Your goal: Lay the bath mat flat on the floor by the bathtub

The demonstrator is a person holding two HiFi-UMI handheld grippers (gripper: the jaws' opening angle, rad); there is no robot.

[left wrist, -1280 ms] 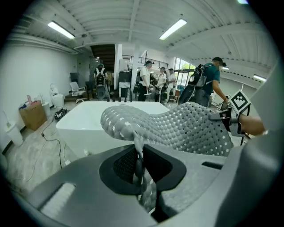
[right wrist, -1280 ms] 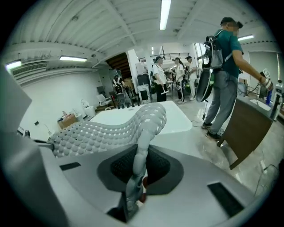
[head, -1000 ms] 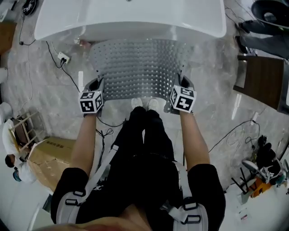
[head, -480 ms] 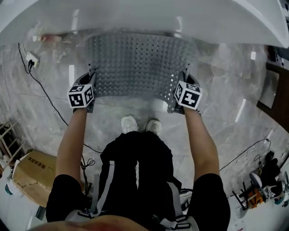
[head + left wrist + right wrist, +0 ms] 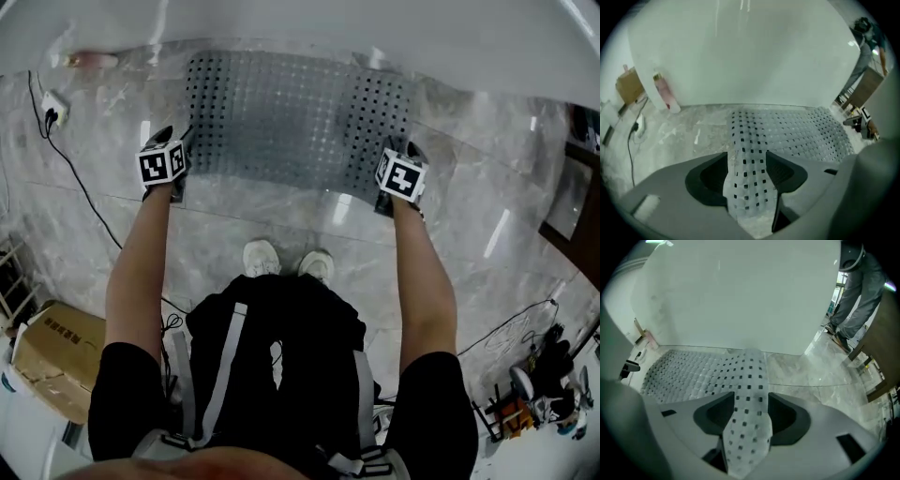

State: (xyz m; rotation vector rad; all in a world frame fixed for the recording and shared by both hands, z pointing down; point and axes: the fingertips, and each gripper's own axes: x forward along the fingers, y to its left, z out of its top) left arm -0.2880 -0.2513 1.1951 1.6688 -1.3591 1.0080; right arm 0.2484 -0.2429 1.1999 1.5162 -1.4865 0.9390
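The grey perforated bath mat (image 5: 298,117) lies spread on the marble floor right against the white bathtub (image 5: 328,28). My left gripper (image 5: 178,142) is at the mat's near left corner and my right gripper (image 5: 397,150) at its near right corner. In the left gripper view a corner strip of the mat (image 5: 747,159) rises loosely between the wide jaws of the left gripper (image 5: 749,174), which are opening. In the right gripper view the mat's other corner strip (image 5: 749,394) likewise lies slack between the opening jaws of the right gripper (image 5: 748,417).
A wall plug and black cable (image 5: 52,108) run along the floor at left, with a pink bottle (image 5: 89,59) by the tub. A cardboard box (image 5: 47,361) sits lower left, tools (image 5: 534,394) lower right. My shoes (image 5: 281,258) stand behind the mat. A person (image 5: 858,291) stands at right.
The mat went from hanging curved between the grippers to lying flat on the floor by the tub. Both grippers moved down and outward, and their jaws spread apart.
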